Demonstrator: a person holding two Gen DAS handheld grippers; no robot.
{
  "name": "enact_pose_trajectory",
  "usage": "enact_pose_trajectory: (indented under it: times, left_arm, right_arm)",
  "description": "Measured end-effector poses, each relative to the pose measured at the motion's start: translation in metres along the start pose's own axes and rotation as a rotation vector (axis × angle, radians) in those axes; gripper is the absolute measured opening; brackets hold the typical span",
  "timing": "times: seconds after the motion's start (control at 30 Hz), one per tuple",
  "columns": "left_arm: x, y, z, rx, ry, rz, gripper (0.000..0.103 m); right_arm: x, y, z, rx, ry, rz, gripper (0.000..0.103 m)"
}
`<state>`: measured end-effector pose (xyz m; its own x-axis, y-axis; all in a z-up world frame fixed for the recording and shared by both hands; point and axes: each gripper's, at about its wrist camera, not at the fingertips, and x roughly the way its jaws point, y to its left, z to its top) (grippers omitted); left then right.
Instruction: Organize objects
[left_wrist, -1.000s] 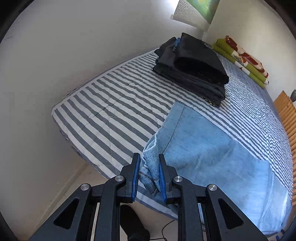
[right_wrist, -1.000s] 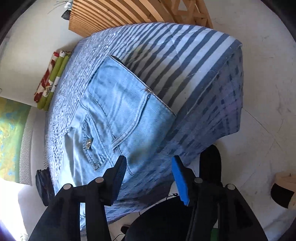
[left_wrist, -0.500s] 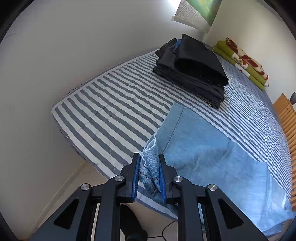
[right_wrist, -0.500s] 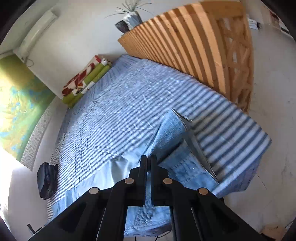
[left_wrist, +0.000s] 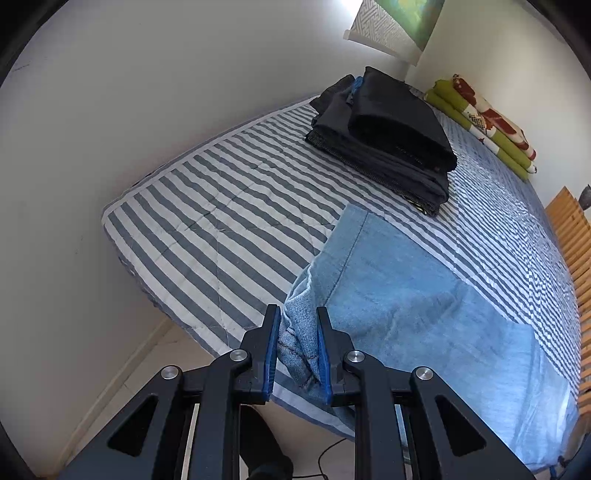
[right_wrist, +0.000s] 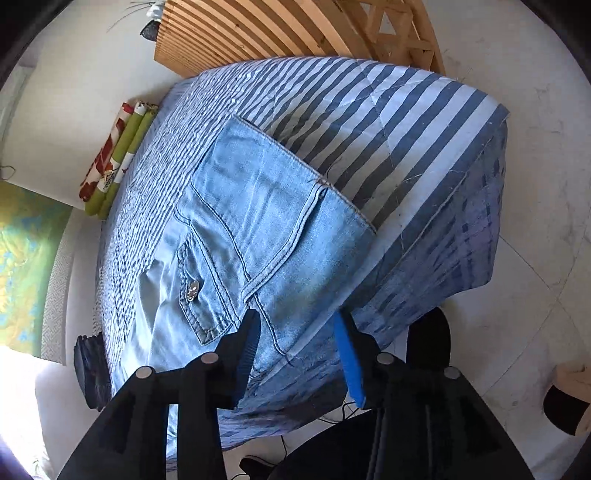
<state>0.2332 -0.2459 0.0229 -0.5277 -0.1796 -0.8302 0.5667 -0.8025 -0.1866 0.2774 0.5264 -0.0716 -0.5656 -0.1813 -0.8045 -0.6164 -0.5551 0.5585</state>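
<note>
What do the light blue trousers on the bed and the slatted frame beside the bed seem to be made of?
The light blue trousers look like faded cotton denim with a matte finish: doubled seam stitching, a sewn pocket with a metal stud, and a visible weave. The slatted frame looks like pale wood, perhaps pine, unpainted: warm yellow-brown colour and even parallel slats. Whether it is varnished cannot be told.

White walls (left_wrist: 147, 110), pale tiled floor (right_wrist: 535, 221), slatted wooden headboard (right_wrist: 258, 29)

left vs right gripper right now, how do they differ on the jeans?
Left gripper is shut on the jeans hem; right gripper is opening over the waistband end, pads clear. Left jaws are narrow, right stand wider. Both angle down at the same jeans on the striped bed.
</note>
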Motion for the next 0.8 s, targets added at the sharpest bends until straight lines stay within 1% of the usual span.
enact_pose_trajectory:
  times: [0.1, 0.17, 0.3, 0.4, 0.43, 0.5, 0.57, 0.63, 0.77, 0.8]
  left_arm:
    - [-0.004, -0.001, 0.003, -0.006, -0.004, -0.014, 0.020]
    - [-0.008, -0.003, 0.007, -0.009, -0.009, -0.026, 0.020]
    - [-0.016, -0.012, 0.014, 0.018, -0.027, -0.031, 0.020]
    - [-0.017, -0.020, 0.017, 0.036, -0.034, -0.026, 0.019]
    - [-0.016, -0.021, 0.018, 0.040, -0.034, -0.025, 0.019]
    - [-0.016, -0.023, 0.018, 0.038, -0.033, -0.030, 0.019]
    - [-0.015, -0.023, 0.017, 0.036, -0.030, -0.031, 0.019]
    - [-0.016, -0.022, 0.017, 0.038, -0.029, -0.030, 0.019]
    - [-0.016, -0.018, 0.014, 0.025, -0.026, -0.033, 0.019]
    - [-0.015, -0.017, 0.014, 0.023, -0.023, -0.034, 0.019]
  right_arm:
    - [0.011, 0.005, -0.006, -0.011, 0.023, 0.018, 0.041]
    - [0.005, 0.005, -0.007, -0.023, 0.014, 0.028, 0.041]
    - [-0.005, 0.012, -0.006, -0.008, 0.033, 0.068, 0.041]
    - [-0.013, 0.019, -0.013, -0.034, 0.031, 0.050, 0.041]
    - [-0.013, 0.020, -0.014, -0.035, 0.037, 0.060, 0.041]
    - [-0.008, 0.020, -0.017, -0.030, 0.053, 0.065, 0.041]
    - [0.000, 0.021, -0.017, -0.029, 0.064, 0.037, 0.041]
    - [0.005, 0.018, -0.016, 0.003, 0.085, 0.059, 0.041]
    - [0.006, 0.019, -0.014, -0.004, 0.076, 0.093, 0.041]
    - [0.009, 0.021, -0.012, -0.011, 0.081, 0.079, 0.041]
